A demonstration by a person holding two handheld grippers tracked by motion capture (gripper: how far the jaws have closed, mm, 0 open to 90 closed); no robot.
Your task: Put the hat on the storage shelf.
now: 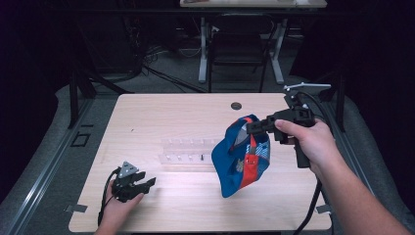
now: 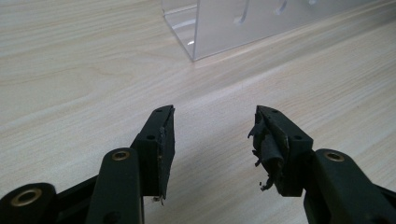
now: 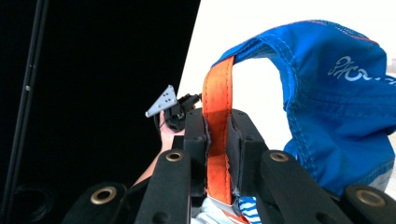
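A blue cap (image 1: pixel 242 156) with red-orange trim hangs in the air over the right half of the table. My right gripper (image 1: pixel 255 128) is shut on it, pinching its orange strap (image 3: pixel 217 135) between the jaws; the blue crown (image 3: pixel 336 107) droops to the right in the right gripper view. My left gripper (image 1: pixel 146 182) rests low at the table's front left, held by a hand. Its jaws stand open over bare wood (image 2: pixel 215 140), with nothing between them. The pad on one fingertip (image 2: pixel 266 149) is torn and ragged.
A clear acrylic rack (image 1: pixel 188 154) with a row of hooks lies at the table's middle, left of the cap; its corner (image 2: pixel 210 28) is just ahead of the left gripper. A dark round grommet (image 1: pixel 236 105) sits near the far edge. A chair and desk legs stand beyond.
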